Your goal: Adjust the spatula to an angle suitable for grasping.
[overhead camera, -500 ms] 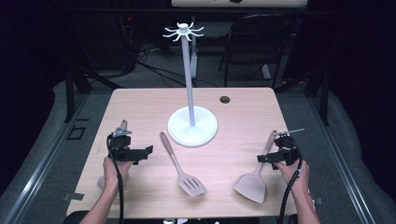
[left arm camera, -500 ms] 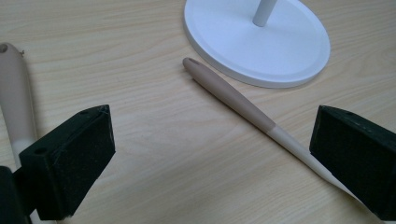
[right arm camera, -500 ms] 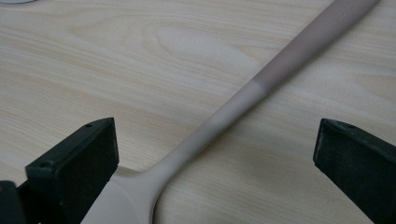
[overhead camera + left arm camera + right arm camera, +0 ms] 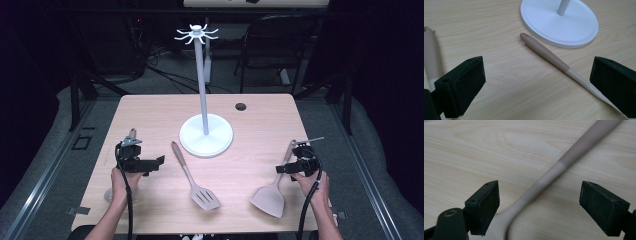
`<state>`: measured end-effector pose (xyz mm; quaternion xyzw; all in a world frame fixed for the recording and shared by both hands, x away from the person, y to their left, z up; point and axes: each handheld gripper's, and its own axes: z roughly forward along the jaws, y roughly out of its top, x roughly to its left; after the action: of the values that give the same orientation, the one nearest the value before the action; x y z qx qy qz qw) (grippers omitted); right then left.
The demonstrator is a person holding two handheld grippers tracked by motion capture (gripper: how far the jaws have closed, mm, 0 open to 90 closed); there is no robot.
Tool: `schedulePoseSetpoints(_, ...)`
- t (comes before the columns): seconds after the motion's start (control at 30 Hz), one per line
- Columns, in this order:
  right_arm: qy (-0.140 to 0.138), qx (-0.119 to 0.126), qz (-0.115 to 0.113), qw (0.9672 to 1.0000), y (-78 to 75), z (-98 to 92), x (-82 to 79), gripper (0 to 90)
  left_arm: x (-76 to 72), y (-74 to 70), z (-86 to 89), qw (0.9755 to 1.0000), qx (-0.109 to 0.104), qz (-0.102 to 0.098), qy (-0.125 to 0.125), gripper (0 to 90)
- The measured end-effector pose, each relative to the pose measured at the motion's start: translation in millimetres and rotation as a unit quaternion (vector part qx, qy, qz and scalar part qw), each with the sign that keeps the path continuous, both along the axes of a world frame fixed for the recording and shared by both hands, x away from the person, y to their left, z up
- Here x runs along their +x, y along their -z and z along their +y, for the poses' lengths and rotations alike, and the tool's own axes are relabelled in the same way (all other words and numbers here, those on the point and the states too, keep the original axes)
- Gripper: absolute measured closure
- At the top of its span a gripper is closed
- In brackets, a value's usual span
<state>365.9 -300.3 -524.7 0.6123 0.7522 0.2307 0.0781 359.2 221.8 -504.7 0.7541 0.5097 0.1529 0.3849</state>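
The high view is looking forward and down from above the person's side, taking in the whole counter (image 4: 150,115). The left gripper view is sitting close over the wood, facing the white stand (image 4: 564,27) and the slotted spatula (image 4: 544,51), both shared with the high view. The right gripper view is hovering just above the solid spatula (image 4: 554,173), also shared.
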Motion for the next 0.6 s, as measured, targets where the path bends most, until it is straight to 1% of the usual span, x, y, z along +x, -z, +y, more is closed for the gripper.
schedulePoseSetpoints(0.07, -0.003, -0.003, 0.005, 1.0, 1.4, 3.2, 1.4, 22.8, -0.2, -0.1, -0.1, 1.0, 0.0, 0.0, -0.001, 0.0)
schedulePoseSetpoints(0.13, -0.006, -0.003, 0.008, 0.9999, 1.9, 4.7, 2.2, 24.0, 0.1, 0.3, 0.3, 1.0, 0.0, 0.001, 0.0, 0.0)
schedulePoseSetpoints(0.17, -0.01, -0.005, 0.01, 0.9999, 3.4, 7.7, 4.3, 27.2, 0.6, 0.4, -0.3, 1.0, 0.002, -0.002, -0.003, 0.0)
schedulePoseSetpoints(0.23, -0.01, -0.007, 0.013, 0.9998, 5.4, 9.9, 6.3, 30.5, 1.3, 0.4, -0.5, 1.0, 0.004, -0.001, -0.002, 0.0)
schedulePoseSetpoints(0.27, -0.013, -0.009, 0.019, 0.9997, 5.8, 10.0, 7.0, 32.2, 2.1, 0.8, -1.5, 1.0, 0.005, 0.001, -0.002, 0.0)
schedulePoseSetpoints(0.3, -0.013, -0.009, 0.019, 0.9997, 5.8, 10.0, 7.0, 32.2, 2.1, 0.8, -1.5, 1.0, 0.005, 0.001, -0.002, 0.0)
schedulePoseSetpoints(0.33, -0.008, -0.007, 0.018, 0.9998, 7.9, 10.9, 7.8, 34.9, 2.2, 1.1, -3.0, 1.0, 0.005, 0.0, -0.002, 0.0)
schedulePoseSetpoints(0.5, -0.005, -0.008, 0.026, 0.9996, 7.8, 12.0, 8.7, 41.5, 1.5, 1.4, -4.0, 0.9999, 0.011, 0.001, 0.007, 0.1)
schedulePoseSetpoints(0.53, 0.003, -0.005, 0.021, 0.9998, 8.9, 13.2, 9.0, 42.6, 1.2, 1.1, -3.8, 0.9999, 0.011, 0.001, 0.006, 0.1)
schedulePoseSetpoints(0.57, -0.001, -0.011, 0.029, 0.9995, 8.7, 13.2, 10.2, 43.5, 1.1, 0.9, -3.3, 0.9999, 0.012, 0.0, 0.006, 0.1)
schedulePoseSetpoints(0.6, 0.003, -0.013, 0.033, 0.9994, 9.6, 14.0, 11.0, 44.1, 1.0, 0.6, -3.0, 0.9999, 0.011, 0.001, 0.005, 0.1)
